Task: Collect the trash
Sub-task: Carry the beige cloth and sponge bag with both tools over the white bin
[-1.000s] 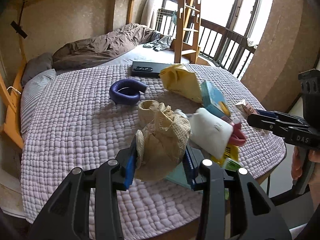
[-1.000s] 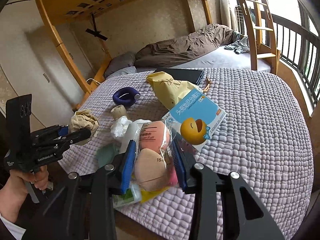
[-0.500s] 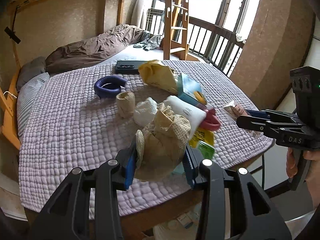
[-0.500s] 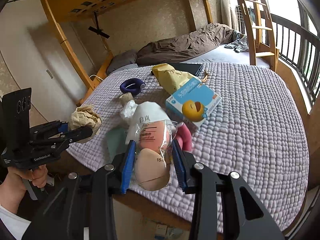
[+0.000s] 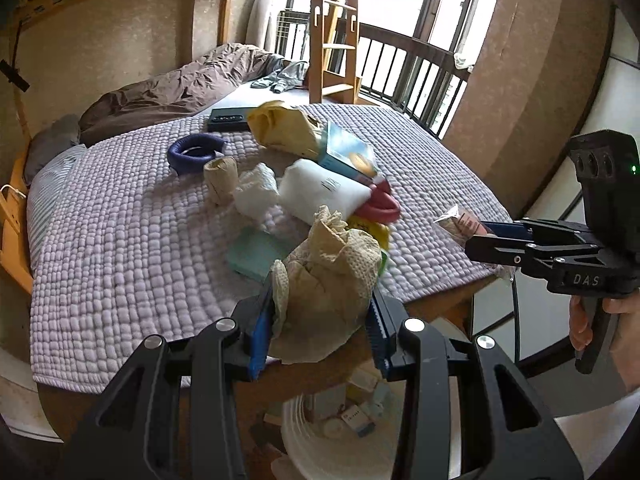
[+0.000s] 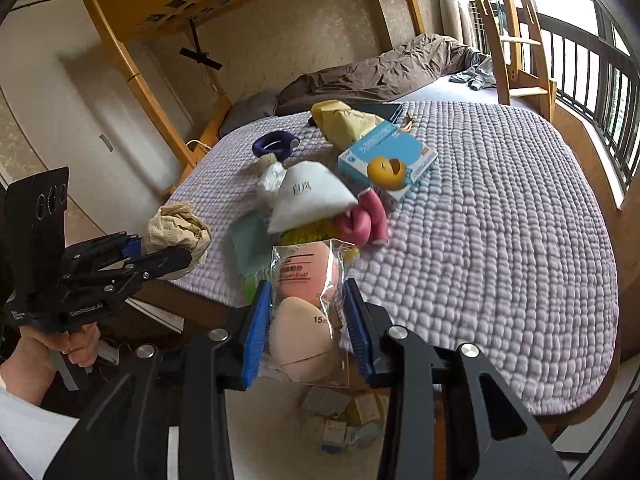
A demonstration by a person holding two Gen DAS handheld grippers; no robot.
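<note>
My left gripper (image 5: 320, 324) is shut on a crumpled beige paper wad (image 5: 328, 280), held beyond the bed's front edge above a white trash bin (image 5: 320, 452). The wad also shows in the right wrist view (image 6: 178, 230). My right gripper (image 6: 306, 332) is shut on a clear packet of pink and peach makeup sponges (image 6: 306, 312), also off the bed edge, above trash (image 6: 340, 416) on the floor. In the left wrist view the packet's end (image 5: 460, 222) sticks out of the right gripper (image 5: 476, 240).
On the lilac quilt (image 6: 500, 220) lie a white pouch (image 6: 308, 196), blue box (image 6: 384, 156), yellow bag (image 6: 344, 124), purple ring (image 6: 274, 144), pink item (image 6: 364, 222), teal card (image 5: 256, 254), paper roll (image 5: 220, 176) and black tablet (image 5: 230, 120). A wooden ladder (image 5: 332, 32) stands behind.
Both grippers have pulled back from the pile on the bed to beyond its front edge, each keeping its item. The trash bin has come into view below the left gripper.
</note>
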